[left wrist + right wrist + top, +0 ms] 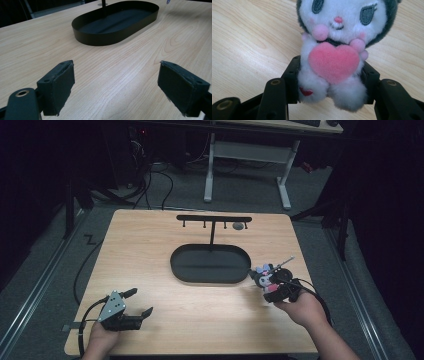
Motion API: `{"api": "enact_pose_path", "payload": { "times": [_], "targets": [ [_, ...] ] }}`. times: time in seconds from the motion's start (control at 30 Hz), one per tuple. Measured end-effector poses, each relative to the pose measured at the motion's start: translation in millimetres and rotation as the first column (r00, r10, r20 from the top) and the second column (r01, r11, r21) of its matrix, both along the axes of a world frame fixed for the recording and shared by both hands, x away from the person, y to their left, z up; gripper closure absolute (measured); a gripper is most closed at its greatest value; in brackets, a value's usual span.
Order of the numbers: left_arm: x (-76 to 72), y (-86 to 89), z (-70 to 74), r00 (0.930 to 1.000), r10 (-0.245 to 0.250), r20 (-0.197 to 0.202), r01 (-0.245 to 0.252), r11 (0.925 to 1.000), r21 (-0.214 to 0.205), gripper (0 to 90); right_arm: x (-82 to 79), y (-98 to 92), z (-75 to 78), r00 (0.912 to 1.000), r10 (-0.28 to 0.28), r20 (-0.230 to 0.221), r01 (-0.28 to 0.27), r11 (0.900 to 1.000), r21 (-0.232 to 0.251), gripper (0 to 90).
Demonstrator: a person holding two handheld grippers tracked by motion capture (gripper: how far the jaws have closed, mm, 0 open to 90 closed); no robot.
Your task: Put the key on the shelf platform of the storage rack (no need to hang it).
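Note:
A small plush toy (pixel 337 50), white with dark ears and a pink heart on its chest, sits between the jaws of my right gripper (pixel 332 82), which is shut on its lower body. In the high view the plush toy (pixel 263 276) is held just right of the black oval tray (pixel 210 276), a little above the table, with my right gripper (pixel 275 287) behind it. A short metal chain sticks out from the toy's head. My left gripper (pixel 139 302) rests near the front left of the table, jaws wide apart. Its pads (pixel 60 85) have only bare wood between them.
A black T-shaped hanger stand (pixel 213 220) with small hooks rises from the tray's far side; a small grey object (pixel 238 226) hangs at its right end. A white desk frame (pixel 247 165) stands on the floor beyond the table. Cables trail off the left edge.

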State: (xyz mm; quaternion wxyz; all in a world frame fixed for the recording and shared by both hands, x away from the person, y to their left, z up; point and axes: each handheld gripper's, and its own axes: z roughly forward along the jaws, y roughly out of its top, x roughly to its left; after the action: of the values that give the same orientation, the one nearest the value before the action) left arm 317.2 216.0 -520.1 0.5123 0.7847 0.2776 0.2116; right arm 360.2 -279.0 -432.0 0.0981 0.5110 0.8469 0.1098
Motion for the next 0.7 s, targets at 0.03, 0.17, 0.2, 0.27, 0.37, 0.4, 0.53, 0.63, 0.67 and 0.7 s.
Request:
{"api": "enact_pose_path", "payload": {
  "times": [0.03,0.17,0.2,0.27,0.37,0.4,0.53,0.63,0.67,0.7],
  "targets": [
    [-0.2,-0.2,0.1,1.0000,-0.003,0.002,0.003,1.0000,-0.006,14.6,0.6,0.8,0.7,1.0000,0.002,-0.002,-0.002,1.0000,0.001,48.3],
    [-2.2,-1.0,0.8,0.9998,-0.015,0.008,0.015,0.9999,0.005,14.9,4.5,6.6,2.8,1.0000,0.009,0.000,-0.009,0.9999,0.007,48.3],
    [-2.9,-1.4,1.6,0.9997,-0.016,0.019,0.015,0.9998,0.013,15.0,5.6,7.7,2.2,0.9999,0.014,0.007,-0.014,0.9999,0.008,48.3],
    [-2.4,-2.1,3.3,0.9996,-0.005,0.027,0.005,0.9999,0.015,15.0,8.7,12.0,2.1,0.9996,0.025,0.010,-0.026,0.9996,0.010,48.3],
    [-1.9,-2.9,3.4,0.9997,-0.010,0.022,0.010,0.9999,0.007,15.0,14.4,15.7,2.6,0.9994,0.032,0.010,-0.032,0.9994,0.014,48.3],
    [-1.7,-3.8,3.5,0.9997,-0.012,0.021,0.012,0.9997,0.020,15.0,18.3,18.6,4.4,0.9994,0.034,0.009,-0.034,0.9994,0.008,48.3],
    [-0.4,-4.0,3.6,0.9997,-0.021,0.008,0.021,0.9997,0.016,15.0,23.5,24.2,8.0,0.9990,0.042,0.015,-0.043,0.9991,0.008,48.3],
    [1.5,-5.8,4.1,0.9999,-0.013,0.009,0.013,0.9995,0.029,15.0,27.1,31.0,11.5,0.9982,0.055,0.023,-0.055,0.9985,0.001,48.3],
    [2.5,-6.1,4.8,1.0000,-0.005,0.003,0.005,0.9996,0.029,15.1,28.1,33.7,13.4,0.9980,0.057,0.028,-0.057,0.9983,0.004,48.3],
    [3.3,-5.7,4.5,1.0000,-0.004,-0.005,0.004,0.9999,0.016,15.1,29.9,36.3,15.5,0.9975,0.065,0.030,-0.065,0.9979,0.006,48.3]
  ]
}}
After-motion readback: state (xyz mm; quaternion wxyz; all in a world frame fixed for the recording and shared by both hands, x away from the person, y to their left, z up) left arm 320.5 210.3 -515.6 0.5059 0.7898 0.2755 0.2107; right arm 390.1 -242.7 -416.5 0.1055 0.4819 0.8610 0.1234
